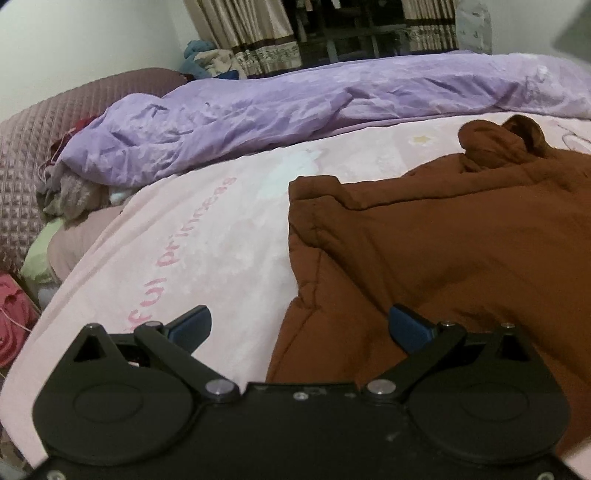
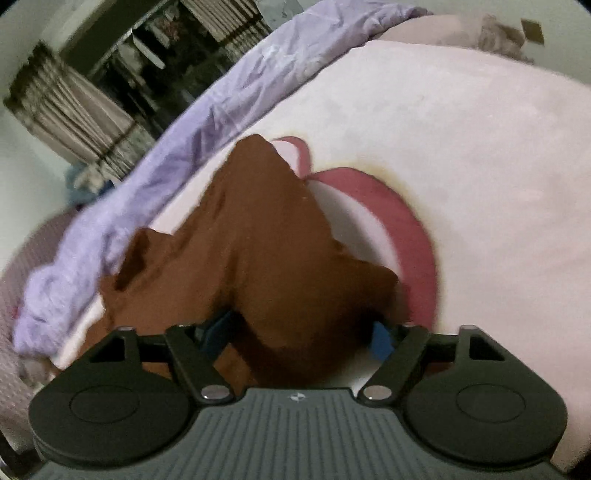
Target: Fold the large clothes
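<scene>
So, closest in, the left gripper (image 1: 299, 328) sits spread wide with its blue fingertips (image 1: 192, 326) well apart, holding nothing. One tip hovers over the pink bedsheet (image 1: 177, 236), the other over the edge of the brown padded jacket (image 1: 443, 240). The jacket lies rumpled on the bed, its quilted hem edge running up between the two tips, a puffy bunched part at its far end.

Over on the right wrist view, the right gripper (image 2: 295, 332) has a thick wad of the same jacket (image 2: 258, 236) bunched up between its fingers. The blue pads are mostly buried in fabric, so it looks clamped on the jacket, with the cloth rising in a peak away from the camera. That view is pretty blurry though.

The sheet has pink lettering on it, readable only from the left side, while the right view shows a big red printed curve (image 2: 406, 218) on the sheet just past the jacket.

Further back, a crumpled lilac duvet (image 1: 295, 107) runs along the far edge of the bed in both views. Left view only: a quilted mauve headboard (image 1: 33, 147) with a heap of small clothes (image 1: 70, 192) stuffed beside it, plus something red (image 1: 13, 317) down by the bedside.

Farthest off are beige patterned curtains (image 1: 251, 33) around a dark opening, and a pale wall.
</scene>
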The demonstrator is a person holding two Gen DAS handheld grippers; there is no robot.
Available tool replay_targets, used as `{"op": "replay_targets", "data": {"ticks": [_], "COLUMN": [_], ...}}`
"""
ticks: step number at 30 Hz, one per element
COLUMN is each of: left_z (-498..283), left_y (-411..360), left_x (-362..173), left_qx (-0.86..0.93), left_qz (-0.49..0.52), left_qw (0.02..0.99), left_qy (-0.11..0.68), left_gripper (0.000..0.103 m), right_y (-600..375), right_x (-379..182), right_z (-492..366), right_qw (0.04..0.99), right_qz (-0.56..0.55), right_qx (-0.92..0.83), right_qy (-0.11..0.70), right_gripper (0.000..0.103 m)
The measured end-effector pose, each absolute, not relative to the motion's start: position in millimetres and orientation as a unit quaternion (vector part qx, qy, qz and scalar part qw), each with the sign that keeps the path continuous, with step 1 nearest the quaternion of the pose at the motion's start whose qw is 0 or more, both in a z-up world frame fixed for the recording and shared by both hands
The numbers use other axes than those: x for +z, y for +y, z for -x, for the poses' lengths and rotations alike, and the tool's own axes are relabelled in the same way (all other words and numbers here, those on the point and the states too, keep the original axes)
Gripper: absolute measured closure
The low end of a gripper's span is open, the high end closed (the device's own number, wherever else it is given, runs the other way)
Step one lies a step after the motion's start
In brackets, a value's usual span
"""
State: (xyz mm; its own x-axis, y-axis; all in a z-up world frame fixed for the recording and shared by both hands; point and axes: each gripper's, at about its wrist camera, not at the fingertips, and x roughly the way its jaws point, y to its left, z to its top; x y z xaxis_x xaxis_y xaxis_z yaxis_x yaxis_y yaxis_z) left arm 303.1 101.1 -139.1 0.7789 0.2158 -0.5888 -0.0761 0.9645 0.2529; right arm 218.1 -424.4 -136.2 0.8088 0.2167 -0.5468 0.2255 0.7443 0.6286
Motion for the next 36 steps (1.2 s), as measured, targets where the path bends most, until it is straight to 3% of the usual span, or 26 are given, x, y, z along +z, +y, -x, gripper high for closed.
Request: {"op": "replay_targets", "data": {"ticks": [4,7,13,22,28,36], "left_z": [-301,-297,-295,-284,-283,-283], "left_y": [98,96,99,136,150,150], "left_x": [-137,-133,-124,-95,-117,-142], "left_qx": [0.076,0.073,0.080,0.107,0.114,0.103], "left_qz": [-0.118,-0.127,-0.136,-0.111,-0.087,-0.068], "left_qw": [0.936,0.936,0.932,0.939,0.928,0.925], "left_qy": [0.324,0.319,0.326,0.307,0.343,0.358], "left_gripper": [0.000,0.000,0.000,0.000,0.000,0.000], "right_y": [-419,-385,-315,-134,-58,-35], "right_x": [-136,-102,-29,58,-6,-79], "right_z": [-231,-222,-217,-226,-246,-250], "right_qw": [0.886,0.935,0.976,0.975,0.956,0.929], "right_qz": [-0.366,-0.258,-0.161,-0.061,-0.053,-0.072], "right_qx": [0.001,-0.023,0.017,0.203,0.243,0.242], "right_qy": [0.284,0.243,0.144,0.066,0.155,0.270], "right_gripper": [0.067,0.073,0.077,0.082,0.082,0.082]}}
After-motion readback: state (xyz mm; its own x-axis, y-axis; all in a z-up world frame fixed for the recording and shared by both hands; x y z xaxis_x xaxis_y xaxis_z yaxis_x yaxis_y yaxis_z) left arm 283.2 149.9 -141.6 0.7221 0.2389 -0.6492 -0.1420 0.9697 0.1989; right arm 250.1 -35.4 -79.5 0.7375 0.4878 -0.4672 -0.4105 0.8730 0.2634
